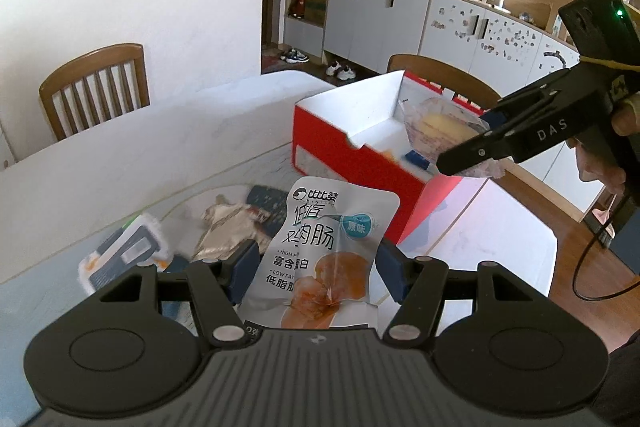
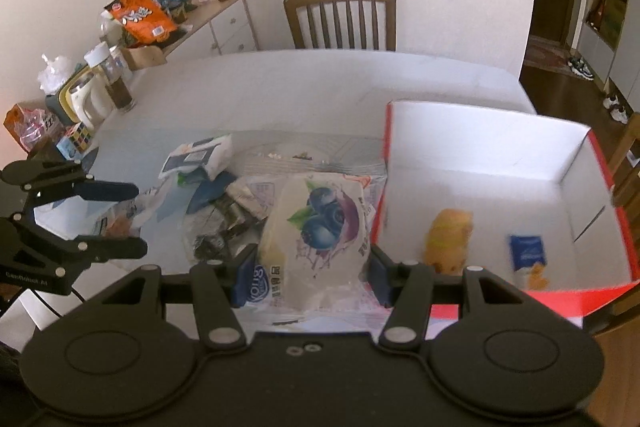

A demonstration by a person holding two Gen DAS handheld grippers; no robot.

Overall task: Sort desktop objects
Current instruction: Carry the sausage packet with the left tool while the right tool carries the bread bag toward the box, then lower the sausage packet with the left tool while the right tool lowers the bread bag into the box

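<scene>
Both tongs angled downward above the counter [image 2: 304, 83]. Left tongs [image 1: 316, 267] clamped on a grey chicken sausage pouch [image 1: 320, 247], upright, printed in black with an orange picture. Right tongs [image 2: 306, 267] clamped on a clear blueberry bread packet [image 2: 316, 227], pale and rounded. Beyond, a heap of wrappers [image 2: 216, 187]; to the right, red box [image 2: 500, 163] holding a yellow snack [image 2: 448, 239] and blue sachet [image 2: 528, 251].
</scene>
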